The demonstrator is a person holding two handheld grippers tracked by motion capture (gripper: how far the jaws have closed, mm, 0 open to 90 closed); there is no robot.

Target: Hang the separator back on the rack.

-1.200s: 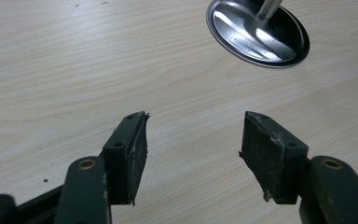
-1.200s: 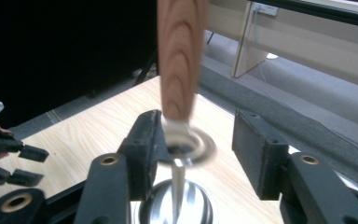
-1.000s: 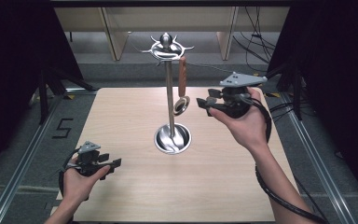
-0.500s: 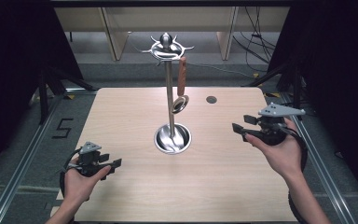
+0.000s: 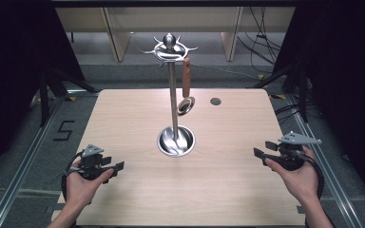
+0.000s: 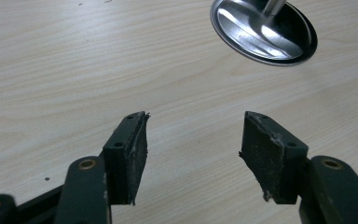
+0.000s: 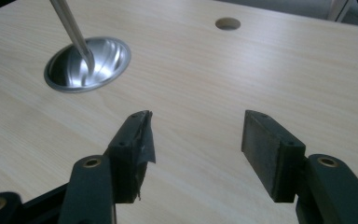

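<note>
Nearest the viewer in the high view, the person's two hands enter from the bottom edge, each holding a gripper low over the front of the light wooden bench (image 5: 123,209). The left gripper (image 5: 116,168) sits near the front left corner; its fingers (image 6: 128,154) stand apart with nothing between them, bare wood showing in the gap in the left gripper view. The right gripper (image 5: 265,149) sits near the front right edge, its grey three-cornered plate on top; its fingers (image 7: 270,149) have just been opening and now stand wide apart with nothing between them, as the right gripper view shows.

Between and beyond the two grippers, near the middle of the bench, stands a metal utensil stand (image 5: 172,102). Its round dished base (image 5: 176,141) rests flat on the wood, well apart from both grippers, and a slim upright pole rises from it to a ring of curved hooks at the top. From a hook on the right of that ring hangs a spoon (image 5: 186,90) with a brown wooden handle, bowl downward, just beside the pole and clear of the bench.

Farther back, a small dark round hole (image 5: 215,101) marks the bench surface to the right of the stand.
</note>
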